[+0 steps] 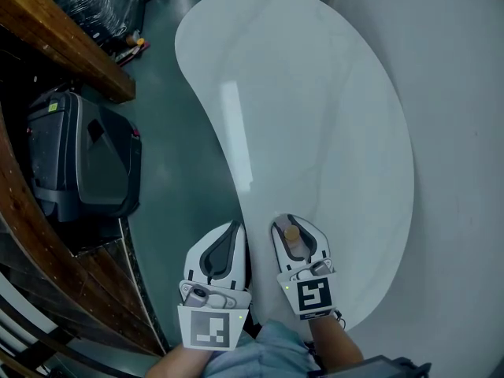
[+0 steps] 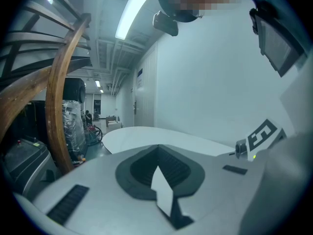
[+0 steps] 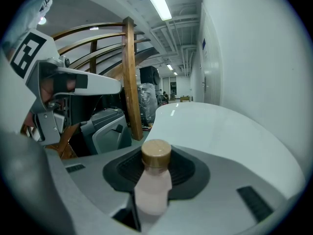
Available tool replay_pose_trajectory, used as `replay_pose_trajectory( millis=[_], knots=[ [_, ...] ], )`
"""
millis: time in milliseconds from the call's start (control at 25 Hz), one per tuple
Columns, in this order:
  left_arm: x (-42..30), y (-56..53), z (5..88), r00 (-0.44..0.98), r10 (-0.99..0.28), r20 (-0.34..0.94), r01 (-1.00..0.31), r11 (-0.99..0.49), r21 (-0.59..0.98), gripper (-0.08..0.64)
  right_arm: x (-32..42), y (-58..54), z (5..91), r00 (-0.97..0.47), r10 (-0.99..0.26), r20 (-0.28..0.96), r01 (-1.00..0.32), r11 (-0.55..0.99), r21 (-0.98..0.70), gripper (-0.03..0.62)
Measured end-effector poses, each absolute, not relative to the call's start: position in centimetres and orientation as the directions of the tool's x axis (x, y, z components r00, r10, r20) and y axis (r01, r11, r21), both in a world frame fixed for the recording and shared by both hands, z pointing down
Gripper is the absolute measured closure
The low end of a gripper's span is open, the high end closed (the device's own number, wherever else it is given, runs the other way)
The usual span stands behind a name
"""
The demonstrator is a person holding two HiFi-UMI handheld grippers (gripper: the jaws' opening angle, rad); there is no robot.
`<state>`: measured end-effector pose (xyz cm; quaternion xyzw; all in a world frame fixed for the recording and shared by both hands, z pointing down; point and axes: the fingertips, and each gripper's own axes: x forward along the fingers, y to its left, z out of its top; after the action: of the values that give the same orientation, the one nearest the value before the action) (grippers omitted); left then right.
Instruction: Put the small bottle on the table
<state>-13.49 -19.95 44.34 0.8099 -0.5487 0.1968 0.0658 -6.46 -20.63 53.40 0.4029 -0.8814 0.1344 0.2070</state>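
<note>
Head view: the left hand-held gripper [image 1: 231,231] and right hand-held gripper [image 1: 293,225] sit side by side at the near end of a white, kidney-shaped worktop [image 1: 315,116]. The small bottle [image 1: 292,233] stands between the right jaws, over the worktop's near edge, and only its round tan cap is seen from above. Whether its base touches the surface cannot be told. Each gripper carries a cube with a black-and-white square marker [image 1: 315,295]. A dark grey machine [image 1: 83,160] stands on the floor to the left, beside a curved wooden rail [image 1: 63,34].

Left gripper view: the left hand-held gripper [image 2: 159,160] has its jaws pressed together with nothing between them. The worktop [image 2: 146,133] stretches away beyond.

Right gripper view: the right hand-held gripper [image 3: 156,155] is pinching the small bottle [image 3: 154,190], which stands upright. Its body is pale pink and narrows at the neck under a flat tan cap. Any print on it cannot be made out.
</note>
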Motion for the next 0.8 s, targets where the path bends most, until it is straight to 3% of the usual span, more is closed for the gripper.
replay_pose_trajectory(
  millis=[160,360,560,680,800],
  knots=[
    [-13.5,-19.8,44.4,0.32,-0.863,0.391,-0.913,-0.392,-0.117,0.557,-6.5,-20.3,53.4,-0.594,-0.662,0.457,-0.76,0.648,-0.05,0.474],
    [-14.1,-19.4,44.2,0.232,-0.901,0.366,-0.973,-0.223,0.068,0.557,-6.4,-19.7,53.8,-0.578,-0.665,0.473,-0.758,0.652,-0.01,0.474],
    [-13.7,-19.2,42.9,0.31,-0.879,0.362,-0.917,-0.376,-0.129,0.557,-6.7,-20.1,53.4,-0.591,-0.67,0.45,-0.749,0.662,0.002,0.466],
    [-14.3,-18.7,42.3,0.225,-0.919,0.324,-0.974,-0.225,0.037,0.557,-6.8,-20.5,51.7,-0.606,-0.683,0.408,-0.745,0.667,0.009,0.442],
    [-14.2,-18.3,41.1,0.206,-0.934,0.291,-0.979,-0.198,0.057,0.557,-6.7,-20.5,49.7,-0.61,-0.703,0.366,-0.754,0.657,0.006,0.439]
  ],
)
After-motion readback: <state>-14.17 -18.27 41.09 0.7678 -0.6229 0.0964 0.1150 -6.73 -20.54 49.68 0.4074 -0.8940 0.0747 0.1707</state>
